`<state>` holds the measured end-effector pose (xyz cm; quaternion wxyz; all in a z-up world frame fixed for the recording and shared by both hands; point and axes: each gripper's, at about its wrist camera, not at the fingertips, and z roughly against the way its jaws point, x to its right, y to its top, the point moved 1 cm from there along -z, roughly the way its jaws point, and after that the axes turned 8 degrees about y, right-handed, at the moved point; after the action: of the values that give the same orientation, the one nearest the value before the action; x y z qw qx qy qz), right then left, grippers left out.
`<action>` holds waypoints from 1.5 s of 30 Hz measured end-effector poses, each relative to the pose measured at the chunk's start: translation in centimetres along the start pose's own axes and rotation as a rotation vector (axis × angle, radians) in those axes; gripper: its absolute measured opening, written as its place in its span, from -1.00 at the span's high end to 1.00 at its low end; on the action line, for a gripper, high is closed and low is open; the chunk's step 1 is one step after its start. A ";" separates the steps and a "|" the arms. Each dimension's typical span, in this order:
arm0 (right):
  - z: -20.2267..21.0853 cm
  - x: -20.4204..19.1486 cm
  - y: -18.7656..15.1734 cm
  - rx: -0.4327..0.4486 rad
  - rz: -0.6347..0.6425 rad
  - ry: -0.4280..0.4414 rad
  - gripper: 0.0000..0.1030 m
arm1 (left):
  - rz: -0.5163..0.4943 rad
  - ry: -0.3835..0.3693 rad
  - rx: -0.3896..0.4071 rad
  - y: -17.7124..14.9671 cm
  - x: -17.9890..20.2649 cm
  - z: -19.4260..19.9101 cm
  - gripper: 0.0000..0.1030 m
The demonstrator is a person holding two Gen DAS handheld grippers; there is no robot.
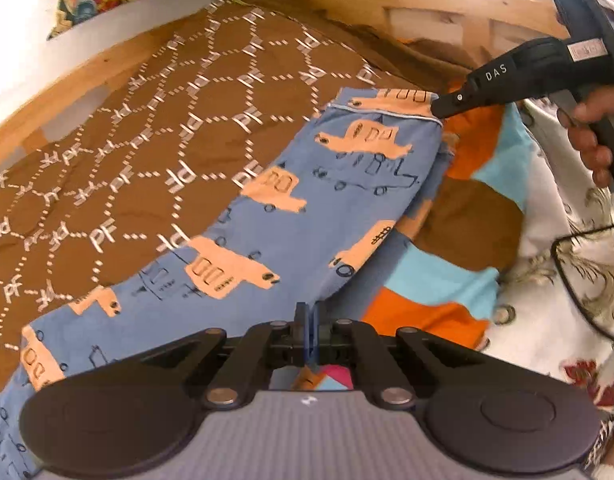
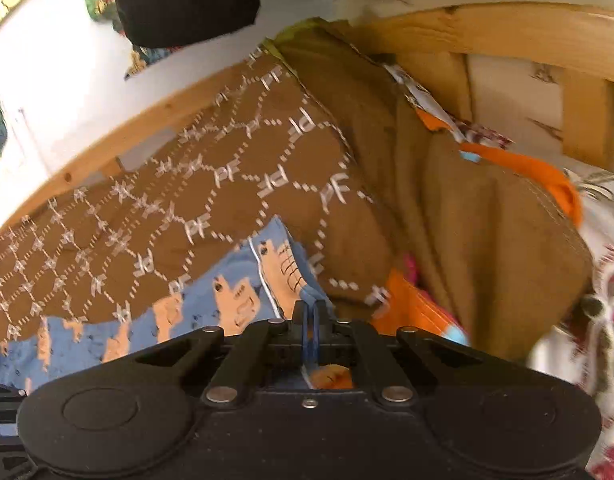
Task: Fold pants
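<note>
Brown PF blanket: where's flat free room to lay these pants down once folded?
The brown PF blanket lies bare between the wooden bed rail and the blue car-print pants. It's crowded right of the pants: the orange-and-turquoise cloth, the floral sheet and a black cable. Both the left claw and right claw grip the pants.

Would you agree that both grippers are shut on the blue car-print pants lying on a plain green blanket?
Not quite: the blanket is brown with a white PF pattern, as the left wrist view shows. The left gripper and right gripper are indeed shut on the pants.
</note>
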<state>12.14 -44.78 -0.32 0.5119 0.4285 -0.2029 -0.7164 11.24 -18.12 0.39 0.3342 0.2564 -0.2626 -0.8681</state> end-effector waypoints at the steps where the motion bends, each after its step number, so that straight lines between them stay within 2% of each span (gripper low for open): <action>1: 0.0 0.2 -0.2 -0.009 0.001 -0.007 0.98 | -0.011 -0.003 -0.004 -0.1 0.3 -0.1 0.98; 4: -0.5 0.3 -0.5 -0.032 0.013 -0.017 0.98 | -0.052 0.004 -0.018 -0.6 0.9 -0.8 0.97; 12: -1.3 -0.5 -1.0 -0.081 0.112 -0.058 0.97 | -0.048 -0.010 -0.028 -1.3 1.2 -1.4 0.92; 18: -0.5 -0.7 -0.5 -0.073 0.113 -0.031 0.97 | -0.048 0.012 0.005 -1.4 1.1 -0.4 0.94; 25: -0.4 -0.2 -0.9 -0.111 0.113 -0.030 0.97 | -0.058 0.006 -0.030 -2.4 0.9 -0.8 0.94; 28: -0.8 -0.1 -1.0 -0.123 0.128 -0.048 0.91 | -0.056 -0.002 -0.043 -2.4 0.9 -1.2 0.92; 29: -0.7 -0.1 -1.0 -0.120 0.136 -0.059 0.77 | -0.042 -0.017 -0.049 -2.4 0.7 -1.2 0.87; 30: -0.5 -0.2 -0.9 -0.110 0.148 -0.066 0.70 | -0.023 -0.032 -0.051 -2.4 0.5 -1.1 0.74; 31: -0.2 -0.6 -0.8 -0.088 0.175 -0.076 0.49 | -0.002 -0.048 -0.051 -2.5 0.3 -1.0 0.68; 32: 0.1 -1.1 -0.7 -0.063 0.206 -0.091 0.35 | 0.016 -0.062 -0.049 -2.5 0.1 -0.8 0.54; 33: 0.4 -1.6 -0.7 -0.033 0.234 -0.092 0.03 | 0.045 -0.076 -0.045 -2.6 -0.1 -0.5 0.23; 34: 0.6 -2.3 -0.7 -0.006 0.268 -0.079 -0.23 | 0.087 -0.081 -0.034 -2.7 -0.5 -0.1 0.05; 35: 0.6 -3.0 -0.9 0.003 0.299 -0.067 -0.30 | 0.123 -0.073 -0.018 -2.8 -0.9 0.3 -0.21; 36: 0.5 -3.8 -1.2 0.013 0.338 -0.048 -0.35 | 0.171 -0.054 0.008 -2.9 -1.4 0.8 -0.29; 38: -0.3 -5.1 -2.0 0.004 0.404 -0.028 -0.44 | 0.244 0.008 0.029 -3.3 -2.4 1.3 -0.34; 39: -1.0 -5.8 -2.6 -0.021 0.448 -0.027 -0.45 | 0.264 0.051 0.014 -3.4 -2.7 1.1 -0.35; 41: -2.8 -6.5 -4.0 -0.087 0.529 -0.043 -0.45 | 0.301 0.145 -0.067 -4.3 -3.6 0.2 -0.36; 42: -3.4 -6.5 -4.5 -0.120 0.557 -0.066 -0.43 | 0.316 0.170 -0.112 -5.1 -4.1 -0.4 -0.42; 43: -4.1 -6.3 -4.9 -0.145 0.576 -0.093 -0.43 | 0.340 0.166 -0.114 -5.8 -4.6 -0.5 -0.45; 45: -4.1 -5.7 -4.4 -0.140 0.542 -0.108 -0.43 | 0.392 0.159 -0.101 -6.9 -5.5 0.2 -0.54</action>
<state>13.65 -37.29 -3.43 0.7016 0.2834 -0.2870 -0.5874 11.56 -9.73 -2.34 0.5288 0.2510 -0.2362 -0.7756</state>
